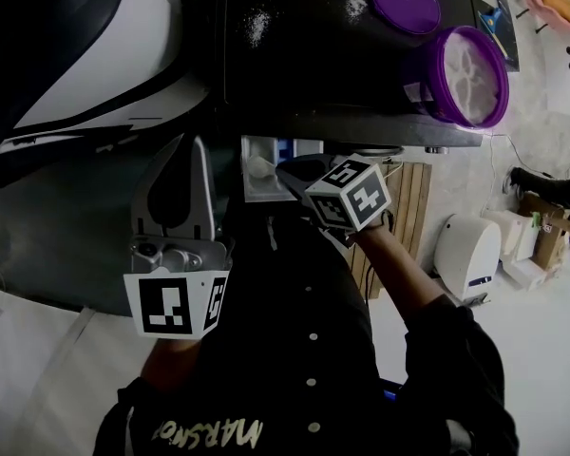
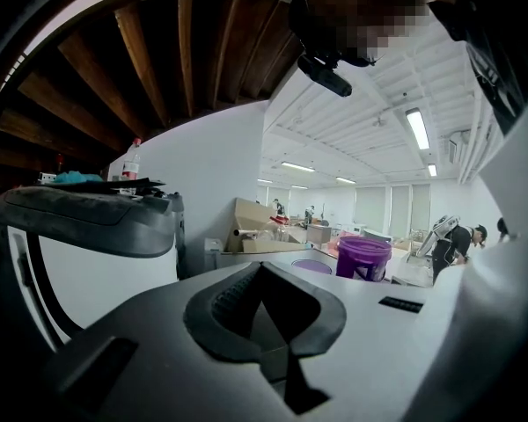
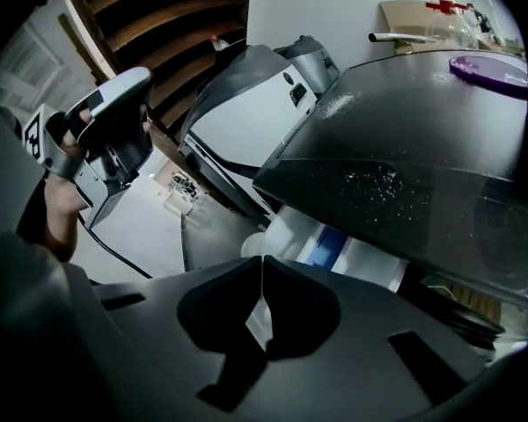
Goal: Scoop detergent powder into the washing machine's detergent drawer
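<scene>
Emptying the scoop (image 3: 253,244) into the detergent drawer (image 1: 266,190) appears to be the step in hand; the right gripper (image 3: 260,260) jaws are pressed together on what looks like its thin white handle, with the bowl over the open drawer; the left gripper (image 2: 262,265) jaws are together and empty; the next move likely calls for rolling the wrist to tip the powder without spilling, then returning to the purple detergent tub (image 1: 465,74).

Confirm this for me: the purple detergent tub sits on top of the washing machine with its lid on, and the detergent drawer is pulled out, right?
Not quite: the lid is off. The head view shows the purple detergent tub open on top of the washing machine, its lid lying beside it. The detergent drawer is pulled out.
</scene>
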Demonstrator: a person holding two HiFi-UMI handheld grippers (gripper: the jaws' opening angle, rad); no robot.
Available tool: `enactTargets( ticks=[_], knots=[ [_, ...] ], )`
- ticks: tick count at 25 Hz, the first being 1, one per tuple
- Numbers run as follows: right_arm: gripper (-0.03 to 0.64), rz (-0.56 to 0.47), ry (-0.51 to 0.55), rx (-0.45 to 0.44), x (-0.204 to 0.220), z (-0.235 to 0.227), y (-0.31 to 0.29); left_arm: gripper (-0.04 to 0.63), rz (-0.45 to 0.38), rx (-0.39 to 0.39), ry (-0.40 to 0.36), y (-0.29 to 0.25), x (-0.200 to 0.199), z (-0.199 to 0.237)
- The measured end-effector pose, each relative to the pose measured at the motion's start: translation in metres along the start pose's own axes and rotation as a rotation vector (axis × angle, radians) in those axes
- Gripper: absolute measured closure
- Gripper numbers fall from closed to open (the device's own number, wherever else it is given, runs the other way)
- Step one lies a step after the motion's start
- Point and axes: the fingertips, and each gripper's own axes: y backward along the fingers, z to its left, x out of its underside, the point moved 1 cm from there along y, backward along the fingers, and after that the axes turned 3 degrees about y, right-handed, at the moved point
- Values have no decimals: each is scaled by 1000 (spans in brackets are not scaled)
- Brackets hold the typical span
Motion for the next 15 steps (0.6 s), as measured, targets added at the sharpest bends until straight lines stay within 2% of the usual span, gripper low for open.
enactTargets(
  ticks=[6, 8, 10, 15],
  knots=[
    [583, -38, -69, 11, -5, -1, 10, 591, -36, 4, -21, 11, -22, -4],
    [583, -70, -45, 41, -9, 0, 16, 591, -46, 4, -30, 15, -28, -6],
    [583, -76, 49, 88, -12, 9, 23, 591, -50, 10, -43, 18, -33, -8],
    [583, -42, 379, 220, -25, 37, 48, 591, -55, 49, -75, 18, -41, -23]
  ],
)
